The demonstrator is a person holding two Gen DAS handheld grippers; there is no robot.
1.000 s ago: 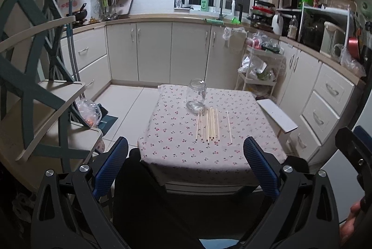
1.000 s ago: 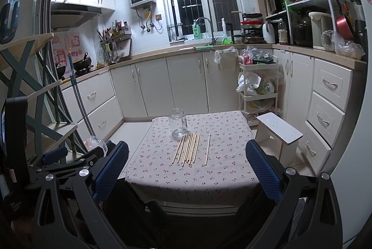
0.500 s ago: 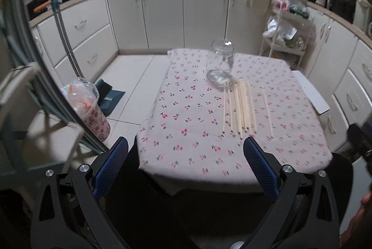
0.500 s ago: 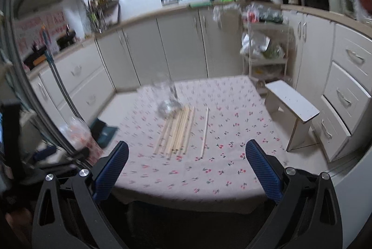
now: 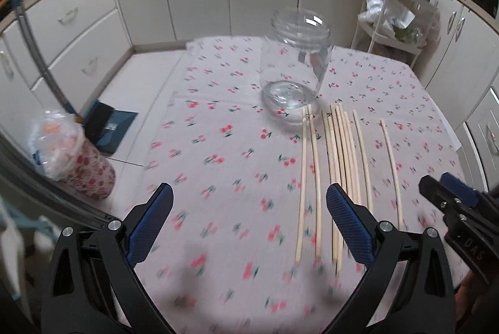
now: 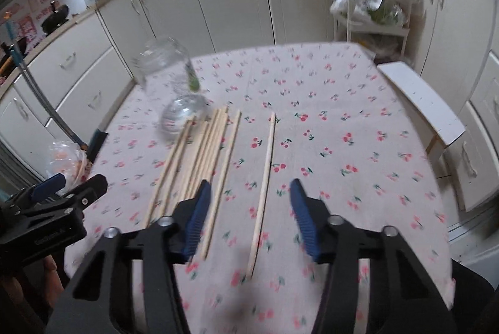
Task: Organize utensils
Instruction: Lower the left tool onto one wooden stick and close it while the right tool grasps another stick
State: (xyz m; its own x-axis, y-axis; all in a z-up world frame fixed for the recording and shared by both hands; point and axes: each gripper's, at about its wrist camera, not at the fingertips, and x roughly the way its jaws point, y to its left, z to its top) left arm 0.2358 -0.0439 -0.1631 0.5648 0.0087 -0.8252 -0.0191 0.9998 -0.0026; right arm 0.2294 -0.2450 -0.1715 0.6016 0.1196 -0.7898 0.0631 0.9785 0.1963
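Both grippers (image 5: 249,228) (image 6: 249,213) nearer the chopsticks (image 5: 340,165) now, right fingers (image 6: 199,215) narrowed, empty.

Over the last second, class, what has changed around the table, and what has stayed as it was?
Both grippers have come in low over the table, tilting down. The right gripper now frames the lone chopstick; its jaws have just been closing but do not touch it. The left gripper is wide open, holding nothing. Unchanged: the jar stands upright and empty, and the chopsticks lie in their row.
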